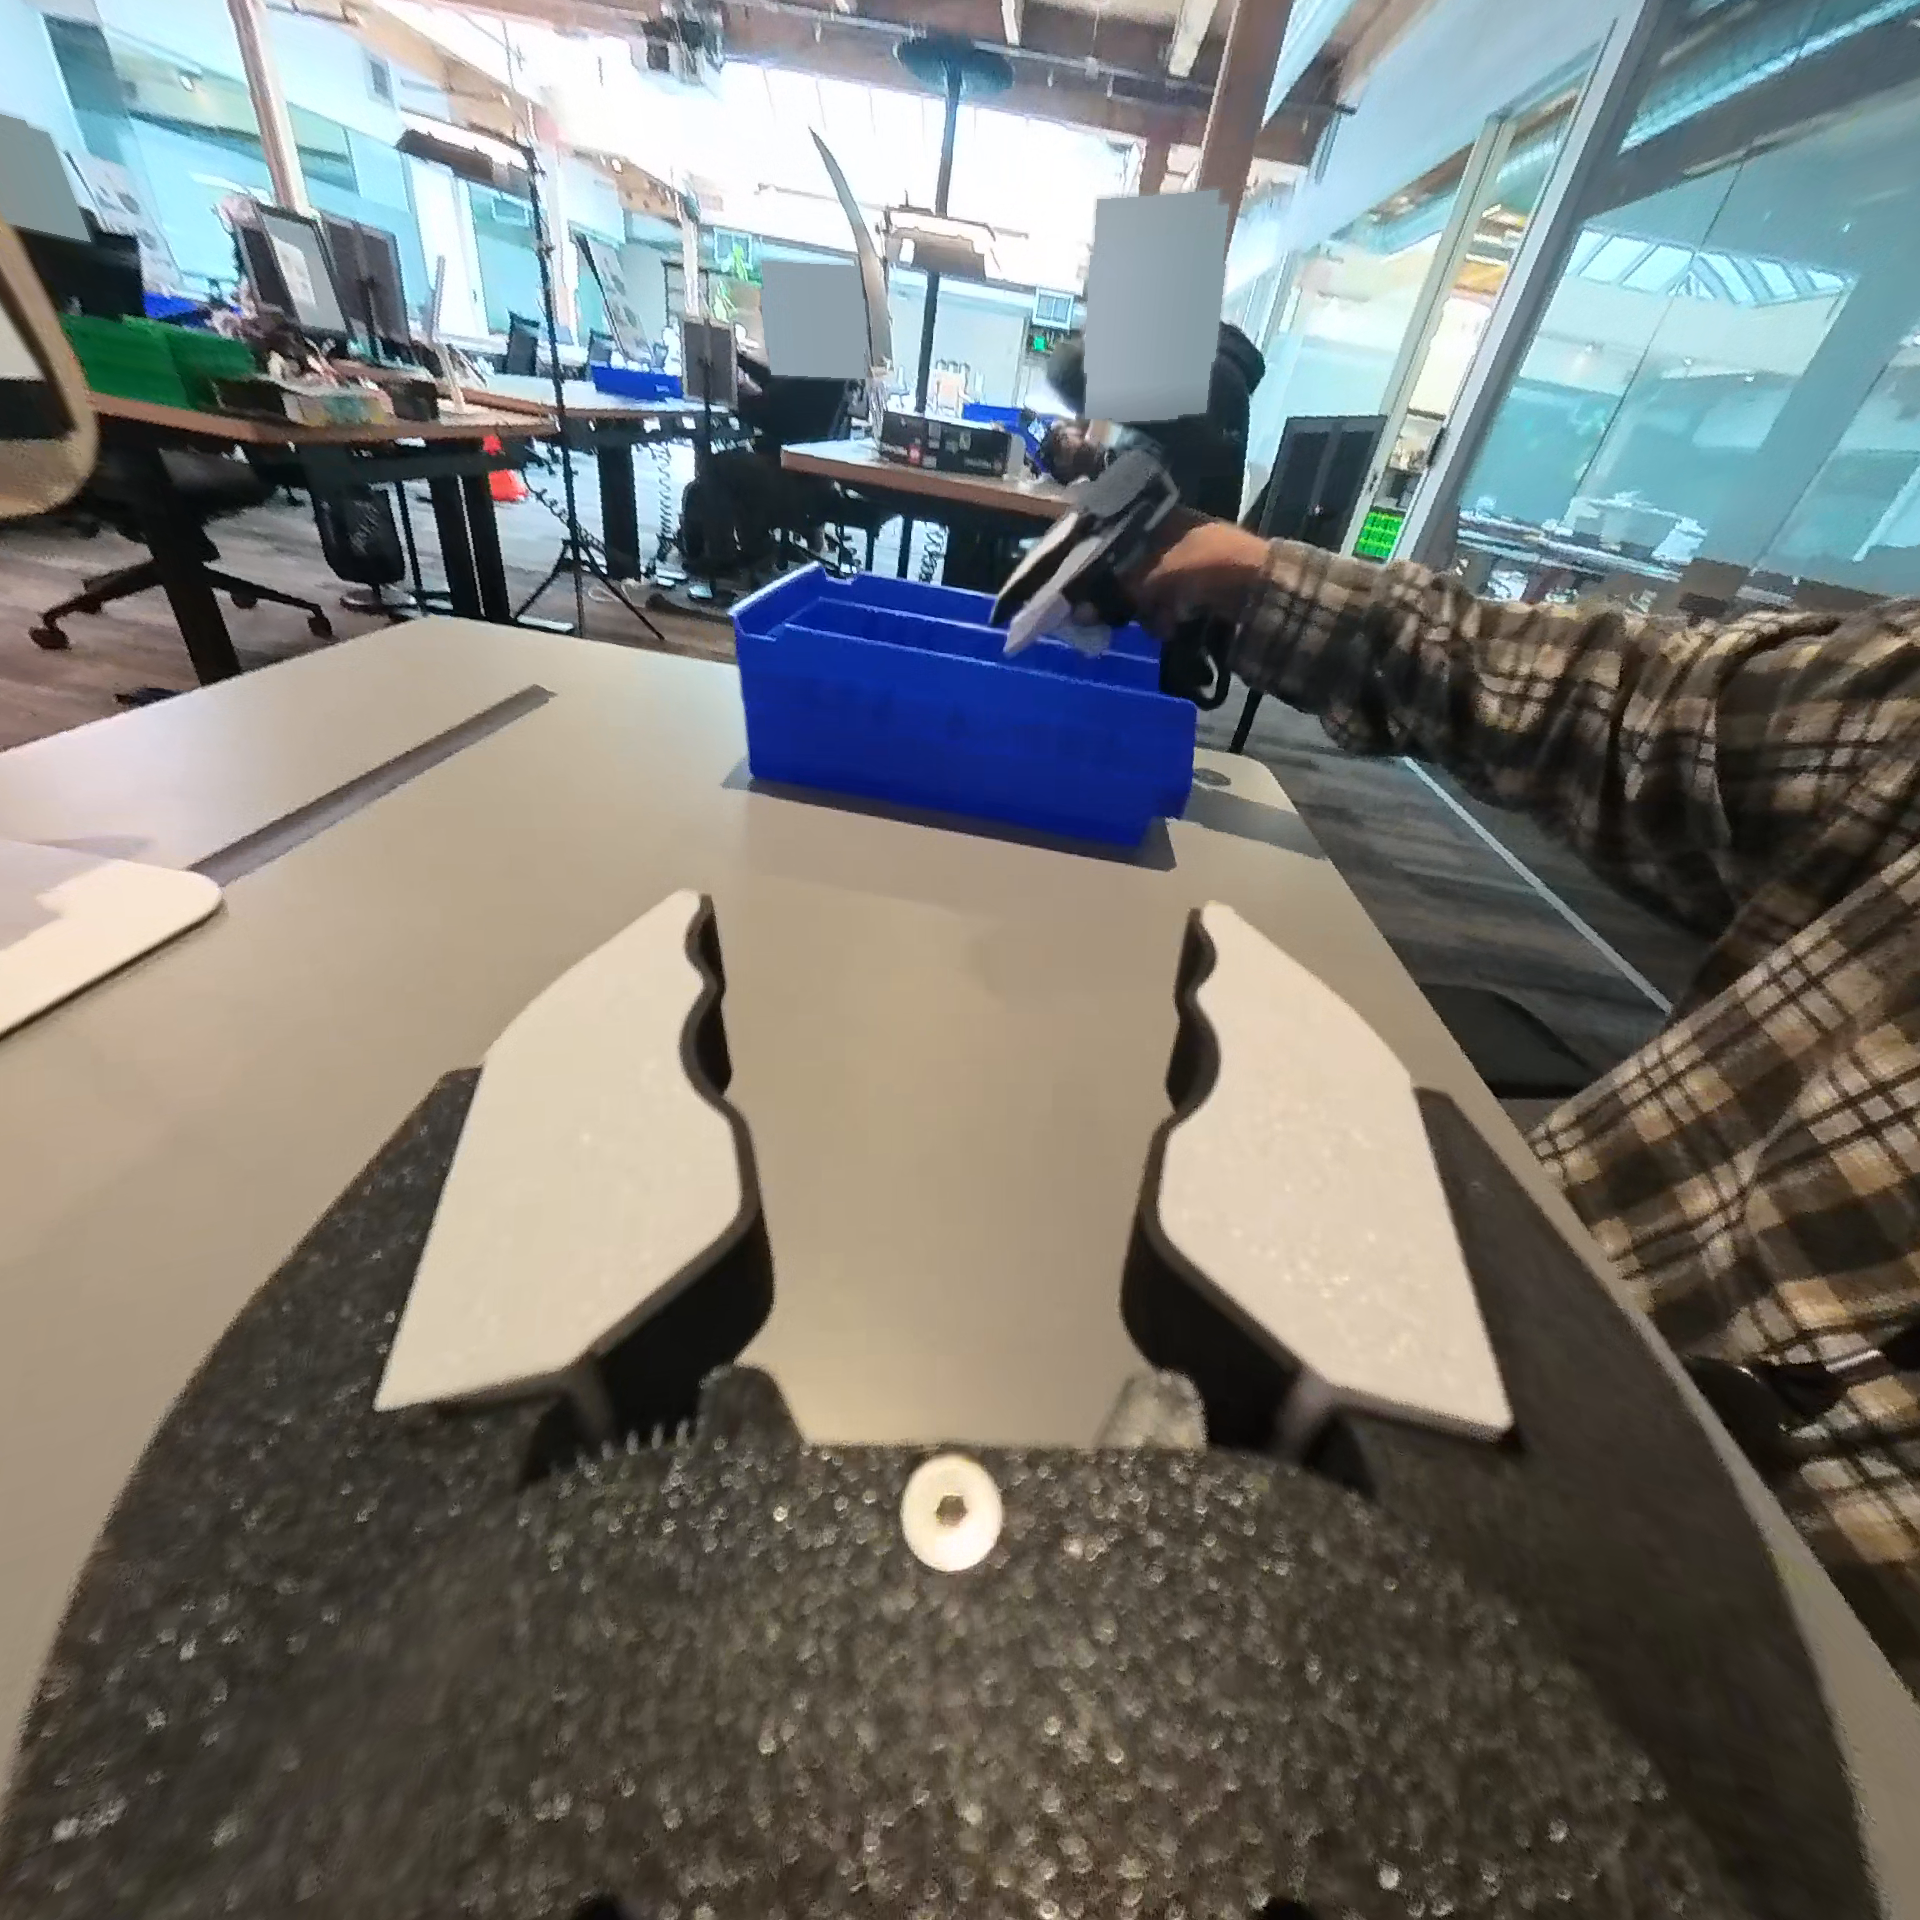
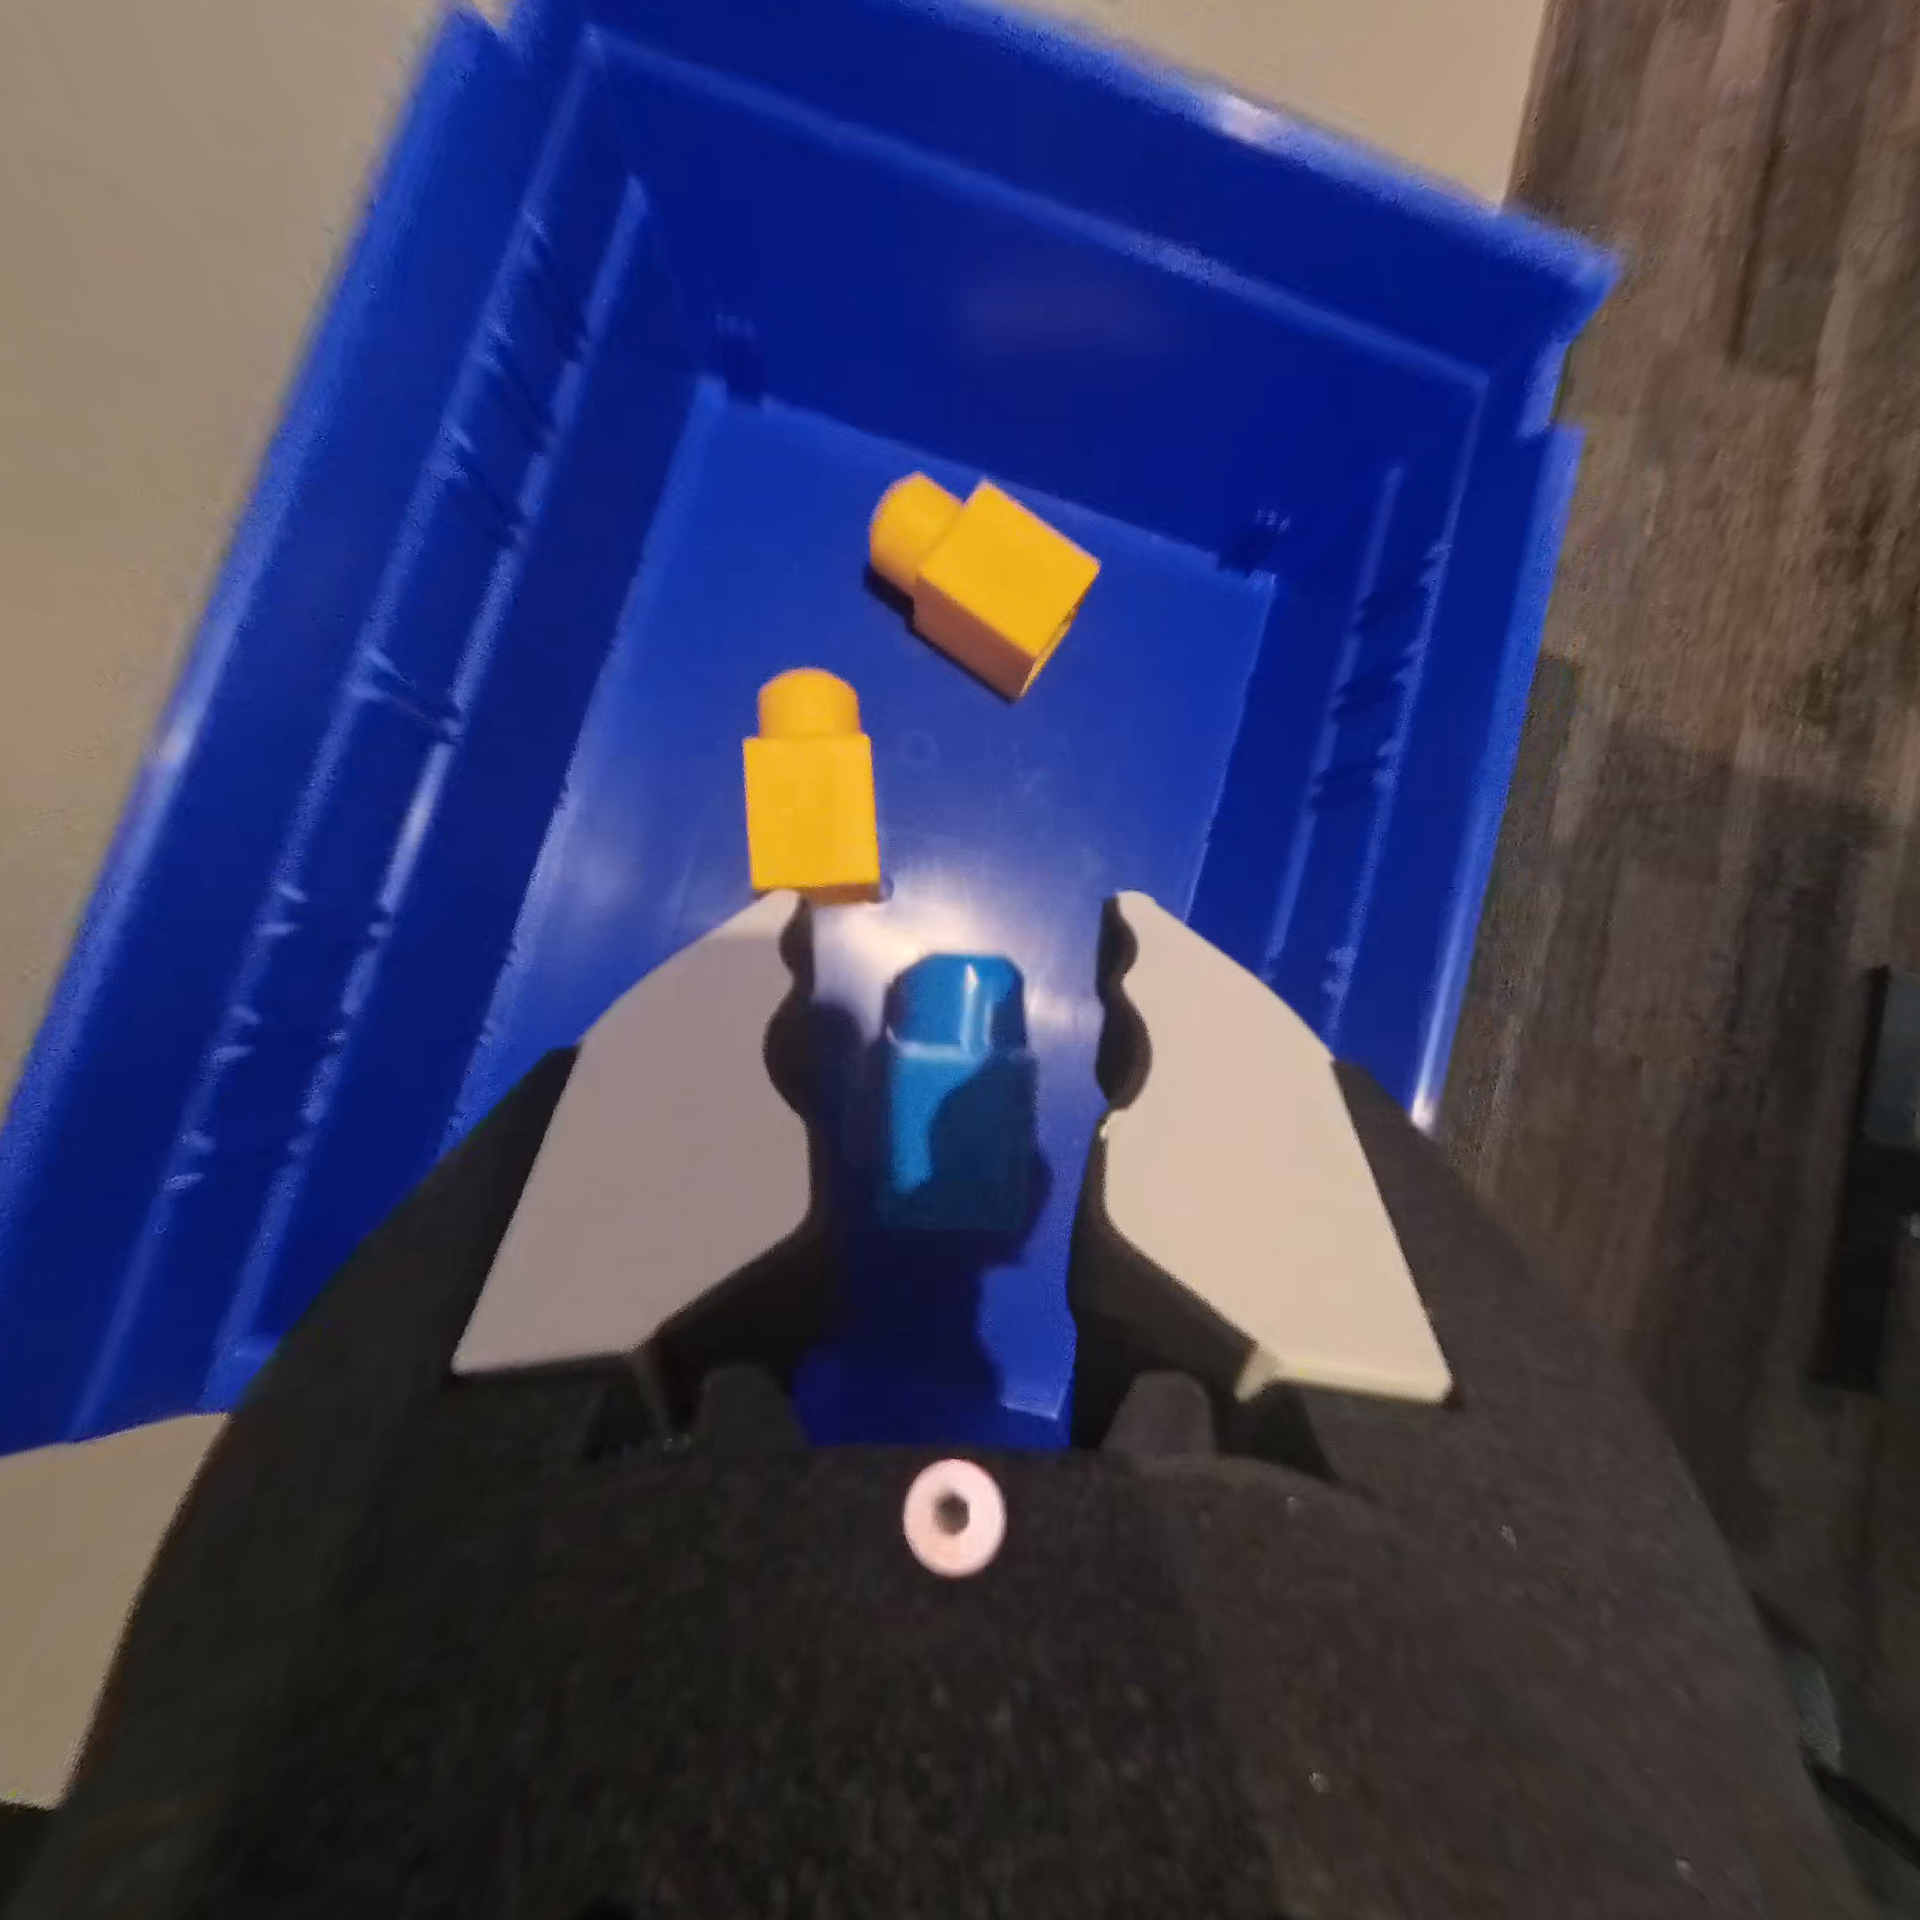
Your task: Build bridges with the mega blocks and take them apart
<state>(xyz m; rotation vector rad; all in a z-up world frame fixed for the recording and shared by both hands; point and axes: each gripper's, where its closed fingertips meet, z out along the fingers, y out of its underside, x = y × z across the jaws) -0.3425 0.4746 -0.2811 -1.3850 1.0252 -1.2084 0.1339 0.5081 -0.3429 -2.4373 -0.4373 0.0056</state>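
A blue bin (image 1: 966, 727) stands at the far right corner of the grey table (image 1: 520, 1039). In the right wrist view, the bin (image 2: 416, 623) holds two yellow one-stud blocks (image 2: 987, 582) (image 2: 810, 800) lying on their sides. A blue one-stud block (image 2: 956, 1101) lies between my right gripper's open fingers, with a gap on each side. My right gripper (image 2: 954, 909) points down into the bin and also shows in the left wrist view (image 1: 1023, 634). My left gripper (image 1: 951, 914) is open and empty, low over bare table in front of the bin.
A white pad (image 1: 83, 935) lies at the table's left edge, with a dark strip (image 1: 384, 779) behind it. A plaid-sleeved arm (image 1: 1558, 779) reaches in from the right. The table's right edge (image 1: 1403, 935) drops to carpet. Desks, chairs and tripods stand beyond. Spacing between my two grippers at the tips: around 50 centimetres.
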